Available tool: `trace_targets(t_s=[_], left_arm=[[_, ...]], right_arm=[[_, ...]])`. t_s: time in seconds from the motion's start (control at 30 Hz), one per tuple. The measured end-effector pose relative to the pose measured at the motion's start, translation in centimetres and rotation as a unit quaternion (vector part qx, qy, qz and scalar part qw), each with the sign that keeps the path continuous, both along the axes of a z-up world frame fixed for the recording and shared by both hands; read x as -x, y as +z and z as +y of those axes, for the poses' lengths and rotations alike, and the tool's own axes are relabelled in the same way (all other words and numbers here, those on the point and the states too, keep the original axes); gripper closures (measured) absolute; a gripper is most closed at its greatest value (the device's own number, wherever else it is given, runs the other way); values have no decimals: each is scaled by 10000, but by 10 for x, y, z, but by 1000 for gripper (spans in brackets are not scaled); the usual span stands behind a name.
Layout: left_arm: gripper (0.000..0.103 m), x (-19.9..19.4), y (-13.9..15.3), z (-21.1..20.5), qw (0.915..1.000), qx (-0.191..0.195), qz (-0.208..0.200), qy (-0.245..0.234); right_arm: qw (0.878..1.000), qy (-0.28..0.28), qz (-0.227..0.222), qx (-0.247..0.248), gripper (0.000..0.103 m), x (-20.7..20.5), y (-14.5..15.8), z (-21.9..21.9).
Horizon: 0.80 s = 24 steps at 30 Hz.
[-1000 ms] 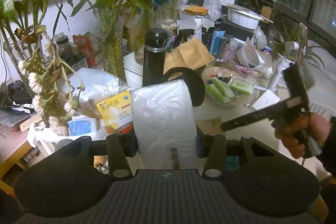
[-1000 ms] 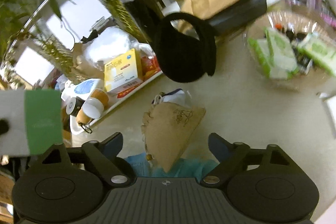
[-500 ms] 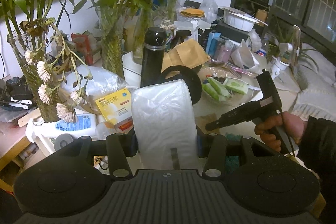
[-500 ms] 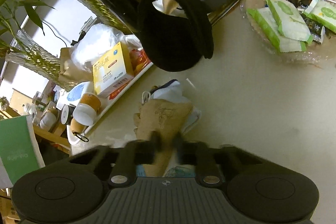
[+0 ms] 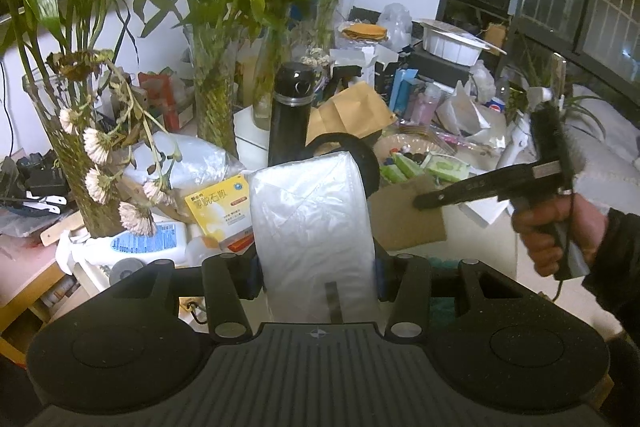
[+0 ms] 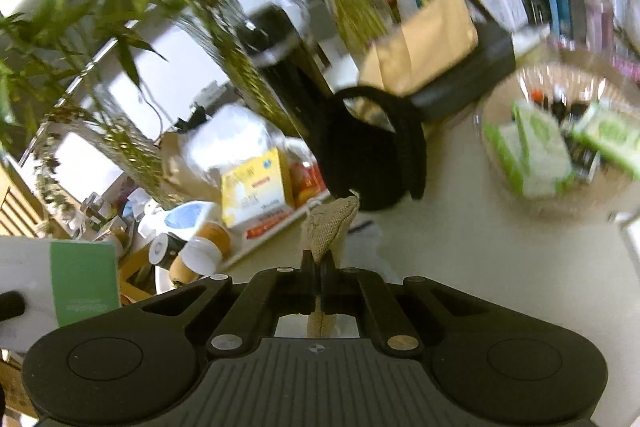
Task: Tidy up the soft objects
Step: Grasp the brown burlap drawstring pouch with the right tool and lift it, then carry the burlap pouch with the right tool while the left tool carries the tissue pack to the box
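Note:
My left gripper [image 5: 316, 259] is shut on a white plastic-wrapped soft pack [image 5: 312, 227], held upright above the table. My right gripper [image 6: 319, 263] is shut on a tan burlap pouch [image 6: 330, 227] and holds it off the beige table [image 6: 480, 267]. In the left wrist view the right gripper [image 5: 424, 203] holds that pouch [image 5: 408, 219] in the air at right. Black earmuffs [image 6: 372, 155] stand behind the pouch. A white cloth [image 6: 366, 239] lies on the table under the pouch. Something teal [image 5: 442, 263] lies low on the table, mostly hidden.
A black flask [image 5: 290, 115], glass vases of bamboo [image 5: 212, 99], a yellow box [image 5: 220, 211] and a brown envelope [image 5: 352, 111] crowd the back. A clear bowl of green packets [image 6: 560, 139] sits at right. Dried flowers [image 5: 100, 147] hang at left.
My right gripper closed on the burlap pouch and lifted it off the table. My left gripper kept its hold on the white pack and barely moved.

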<state>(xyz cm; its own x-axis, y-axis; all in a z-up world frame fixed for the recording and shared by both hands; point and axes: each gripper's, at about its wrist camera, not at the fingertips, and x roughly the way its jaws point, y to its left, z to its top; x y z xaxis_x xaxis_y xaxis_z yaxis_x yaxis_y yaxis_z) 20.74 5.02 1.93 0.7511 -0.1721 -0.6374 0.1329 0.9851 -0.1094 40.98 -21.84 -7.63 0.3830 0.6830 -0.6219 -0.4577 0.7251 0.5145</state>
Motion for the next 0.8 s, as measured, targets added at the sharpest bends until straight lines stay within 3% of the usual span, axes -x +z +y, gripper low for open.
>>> trace_targets(t_s=[0.47,0.8], left_arm=[[56,21,28,-17,9998,-84,-158,-125],[56,53,59,-32,9991,-151,-207,-340]], right_arm=[[9926,169,-1111,464,99,68,85,-24],[9879,119,-1449,530,99,134,147,-49]])
